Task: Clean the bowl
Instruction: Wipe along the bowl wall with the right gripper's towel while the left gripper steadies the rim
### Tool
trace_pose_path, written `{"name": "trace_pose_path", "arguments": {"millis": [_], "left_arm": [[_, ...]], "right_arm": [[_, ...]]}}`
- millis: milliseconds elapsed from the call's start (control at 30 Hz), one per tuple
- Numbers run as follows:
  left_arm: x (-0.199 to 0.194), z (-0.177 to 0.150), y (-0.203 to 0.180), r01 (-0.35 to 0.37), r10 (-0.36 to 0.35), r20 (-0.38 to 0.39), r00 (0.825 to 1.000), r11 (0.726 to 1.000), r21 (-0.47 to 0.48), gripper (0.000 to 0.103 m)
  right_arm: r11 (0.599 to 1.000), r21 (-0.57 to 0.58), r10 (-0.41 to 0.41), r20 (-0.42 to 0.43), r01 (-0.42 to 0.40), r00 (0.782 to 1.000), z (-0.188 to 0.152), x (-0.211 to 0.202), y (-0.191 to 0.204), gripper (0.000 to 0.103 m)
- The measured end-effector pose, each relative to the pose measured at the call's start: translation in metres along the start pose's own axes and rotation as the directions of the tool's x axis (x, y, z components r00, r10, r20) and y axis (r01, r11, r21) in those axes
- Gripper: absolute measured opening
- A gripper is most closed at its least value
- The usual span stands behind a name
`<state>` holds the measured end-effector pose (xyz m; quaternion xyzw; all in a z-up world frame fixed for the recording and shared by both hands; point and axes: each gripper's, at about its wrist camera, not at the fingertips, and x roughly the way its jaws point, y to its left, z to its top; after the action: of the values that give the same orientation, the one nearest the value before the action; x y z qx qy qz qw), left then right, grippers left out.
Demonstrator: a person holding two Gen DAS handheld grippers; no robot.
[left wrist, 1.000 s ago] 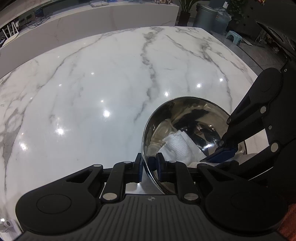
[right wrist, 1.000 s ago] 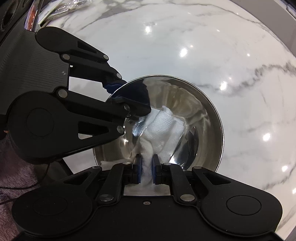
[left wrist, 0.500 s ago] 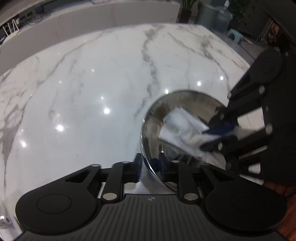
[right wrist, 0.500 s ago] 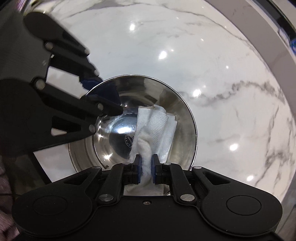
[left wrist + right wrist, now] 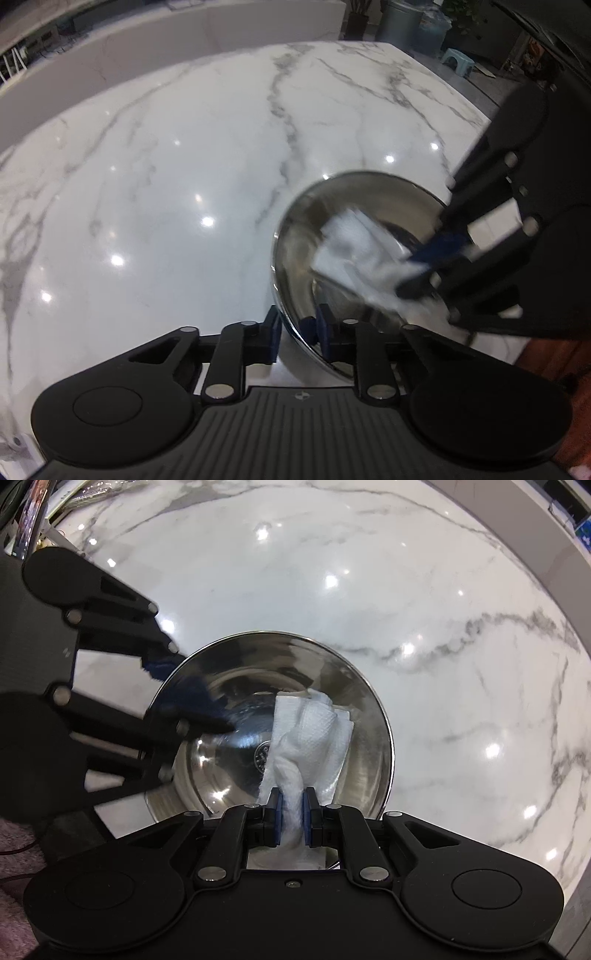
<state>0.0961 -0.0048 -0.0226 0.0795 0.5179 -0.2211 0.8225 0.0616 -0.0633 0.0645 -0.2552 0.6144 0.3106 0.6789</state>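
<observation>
A shiny steel bowl is tilted on the white marble table; it also shows in the left wrist view. My left gripper is shut on the bowl's rim, one finger inside and one outside; in the right wrist view it clamps the bowl's left rim. My right gripper is shut on a white paper towel that lies against the right inner wall of the bowl. In the left wrist view the towel is blurred, with the right gripper at the bowl's right side.
The marble table stretches ahead, with its far edge and a light bench beyond. Bins and a small stool stand on the floor at the far right. A pinkish cloth lies at the lower left.
The right gripper has dragged the towel across the bowl's inside, from the middle toward the right wall. The left gripper keeps its hold on the rim; the bowl shifted slightly.
</observation>
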Motion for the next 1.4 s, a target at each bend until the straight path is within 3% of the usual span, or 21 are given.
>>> {"name": "trace_pose_path", "arguments": {"millis": [167,267,367,433,567,700,900,1067,1167,1233,1400], "left_arm": [[0.0,0.003,0.001,-0.006,0.006,0.006,1.0,1.0,-0.011,0.014],[0.0,0.002,0.001,-0.007,0.007,0.007,1.0,1.0,-0.005,0.014],[-0.005,-0.001,0.005,-0.003,0.004,0.007,1.0,1.0,-0.002,0.014],[-0.006,-0.003,0.007,-0.001,0.001,0.006,1.0,1.0,-0.001,0.014],[-0.005,-0.002,0.005,-0.003,0.003,0.004,1.0,1.0,0.004,0.014],[-0.006,-0.002,0.005,-0.008,0.008,0.004,1.0,1.0,0.001,0.014],[-0.003,-0.006,0.0,0.027,-0.027,-0.045,0.999,1.0,0.0,0.027],[-0.003,-0.007,-0.001,0.041,-0.041,-0.05,0.998,0.999,0.015,0.027],[0.0,-0.009,0.002,0.032,-0.031,-0.034,0.999,0.999,0.017,0.022],[-0.002,-0.008,0.004,0.017,-0.017,-0.019,1.0,1.0,0.013,0.017],[-0.007,-0.007,0.004,-0.039,0.039,0.016,0.999,0.999,0.003,0.015]], "right_arm": [[0.989,0.027,0.147,0.015,-0.147,0.989,-0.002,0.003,0.012,0.009],[0.99,-0.002,0.143,0.013,-0.143,0.99,-0.001,0.005,0.022,0.009],[0.996,-0.038,0.083,0.0,-0.083,0.997,0.0,0.006,0.031,0.009],[0.996,-0.091,-0.006,-0.005,0.005,1.0,0.001,0.006,0.04,0.009],[0.975,-0.163,-0.151,0.015,0.151,0.988,0.003,0.005,0.053,0.009],[0.958,-0.202,-0.201,0.037,0.204,0.979,0.003,0.005,0.066,0.009],[0.971,-0.167,-0.168,0.036,0.172,0.985,0.003,0.007,0.073,0.009],[0.978,-0.143,-0.147,0.038,0.151,0.988,0.001,0.008,0.08,0.009],[0.983,-0.125,-0.133,0.029,0.136,0.991,0.002,0.018,0.052,0.009],[0.989,-0.107,-0.1,0.015,0.101,0.995,0.016,0.046,-0.019,0.009],[0.999,-0.027,0.039,0.009,-0.039,0.999,0.013,0.052,-0.029,0.01]]}}
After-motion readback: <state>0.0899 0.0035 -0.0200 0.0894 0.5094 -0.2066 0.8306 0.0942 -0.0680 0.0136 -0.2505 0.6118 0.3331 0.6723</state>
